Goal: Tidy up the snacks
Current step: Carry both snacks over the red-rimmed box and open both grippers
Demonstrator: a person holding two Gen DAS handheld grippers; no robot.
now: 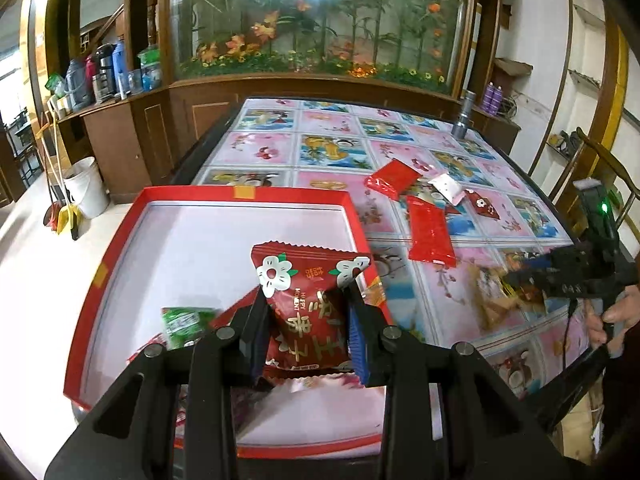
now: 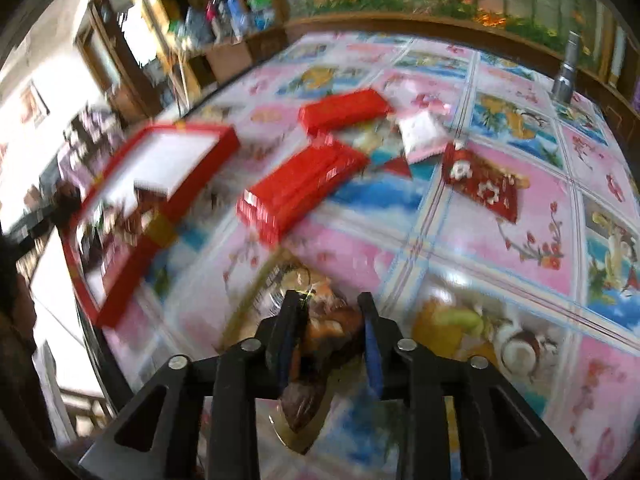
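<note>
The left gripper (image 1: 306, 320) pinches a dark red packet (image 1: 308, 300) over the red tray (image 1: 248, 194), due a release there, while the right gripper's (image 2: 330, 320) fingers clamp a brown snack (image 2: 320, 328) just above the desk (image 2: 460, 240), to carry traywards

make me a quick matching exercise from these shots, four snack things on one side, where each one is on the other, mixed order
Things:
1. dark red flower-print packet
2. green packet
3. brown snack packet
4. white sachet

Places:
A. lying loose on the patterned tablecloth, beside the red packets
B. lying inside the red box
C. pinched in the left gripper, above the box
D. between the fingers of the right gripper

Pairs: 1-C, 2-B, 3-D, 4-A
</note>
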